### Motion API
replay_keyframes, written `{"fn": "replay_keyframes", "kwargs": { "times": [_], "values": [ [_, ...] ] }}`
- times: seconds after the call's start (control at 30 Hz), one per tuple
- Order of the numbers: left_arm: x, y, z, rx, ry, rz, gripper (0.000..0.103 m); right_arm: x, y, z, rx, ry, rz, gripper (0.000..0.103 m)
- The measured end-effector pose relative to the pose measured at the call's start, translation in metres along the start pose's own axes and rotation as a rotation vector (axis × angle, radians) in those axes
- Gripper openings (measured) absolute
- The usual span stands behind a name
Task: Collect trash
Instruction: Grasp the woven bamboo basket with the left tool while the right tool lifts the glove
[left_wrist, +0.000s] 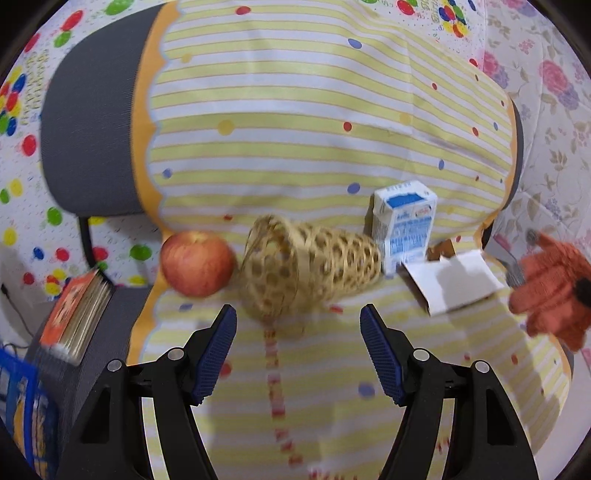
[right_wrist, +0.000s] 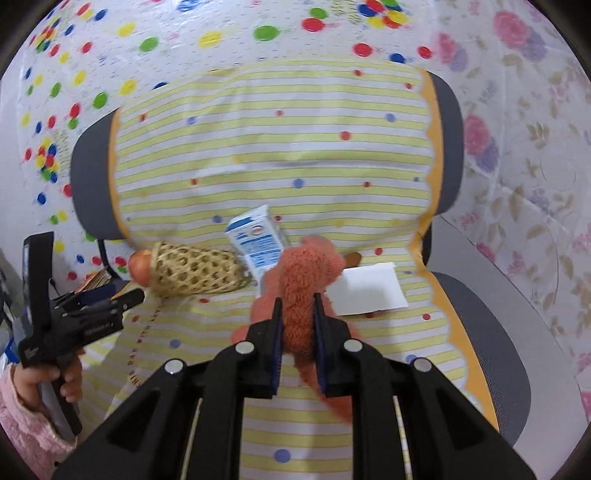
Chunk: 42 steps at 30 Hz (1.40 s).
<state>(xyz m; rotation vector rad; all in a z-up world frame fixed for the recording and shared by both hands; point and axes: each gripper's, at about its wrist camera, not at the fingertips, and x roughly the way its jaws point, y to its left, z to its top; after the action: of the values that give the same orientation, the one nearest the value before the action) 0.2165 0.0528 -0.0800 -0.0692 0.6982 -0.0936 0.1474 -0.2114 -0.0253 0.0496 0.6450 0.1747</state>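
A woven wicker basket (left_wrist: 306, 269) lies on its side on the striped cloth (left_wrist: 295, 129). My left gripper (left_wrist: 297, 314) is open just in front of the basket's mouth, empty. A blue-and-white milk carton (left_wrist: 404, 221) stands behind the basket, and a flat white paper box (left_wrist: 452, 282) lies to its right. My right gripper (right_wrist: 297, 306) is shut on an orange knitted glove (right_wrist: 303, 280), held above the cloth near the carton (right_wrist: 256, 242) and the paper box (right_wrist: 369, 290). The glove also shows at the right edge of the left wrist view (left_wrist: 554, 288).
A red apple (left_wrist: 197, 264) sits left of the basket, touching its rim. A stack of cards or a book (left_wrist: 79, 314) lies at the left on a grey chair (left_wrist: 88, 140). The cloth ends at an orange scalloped border (right_wrist: 439, 295).
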Motion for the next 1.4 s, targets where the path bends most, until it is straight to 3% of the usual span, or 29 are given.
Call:
{"fn": "replay_keyframes", "kwargs": {
  "times": [0.07, 0.23, 0.37, 0.43, 0.57, 0.73, 1.0, 1.2, 1.4],
  "values": [
    [0.012, 0.000, 0.008, -0.001, 0.010, -0.007, 0.068, 0.001, -0.007, -0.002, 0.017, 0.004, 0.002, 0.014],
    [0.044, 0.002, 0.025, -0.030, 0.072, -0.048, 0.052, 0.006, -0.010, -0.008, 0.030, 0.022, 0.005, 0.014],
    [0.060, 0.008, 0.037, -0.097, 0.124, -0.129, 0.042, 0.006, -0.009, -0.014, 0.039, 0.033, 0.010, 0.014],
    [0.060, 0.010, 0.040, -0.121, 0.132, -0.157, 0.026, 0.002, -0.009, -0.017, 0.042, 0.038, 0.015, 0.014],
    [0.031, -0.005, 0.034, -0.087, 0.070, -0.178, 0.008, -0.013, -0.008, -0.025, 0.038, 0.033, 0.020, 0.014],
    [-0.044, -0.047, -0.008, 0.086, -0.044, -0.140, 0.006, -0.039, -0.009, -0.038, 0.044, 0.013, 0.023, 0.014],
    [-0.129, -0.076, -0.069, 0.115, -0.106, -0.216, 0.006, -0.077, -0.012, -0.064, 0.059, 0.003, 0.023, 0.014],
    [-0.166, -0.107, -0.112, 0.188, -0.118, -0.253, 0.006, -0.109, -0.016, -0.093, 0.050, 0.008, -0.018, 0.014],
    [-0.184, -0.146, -0.140, 0.253, -0.091, -0.357, 0.007, -0.146, -0.032, -0.126, 0.086, 0.019, -0.078, 0.014]
  ]
}}
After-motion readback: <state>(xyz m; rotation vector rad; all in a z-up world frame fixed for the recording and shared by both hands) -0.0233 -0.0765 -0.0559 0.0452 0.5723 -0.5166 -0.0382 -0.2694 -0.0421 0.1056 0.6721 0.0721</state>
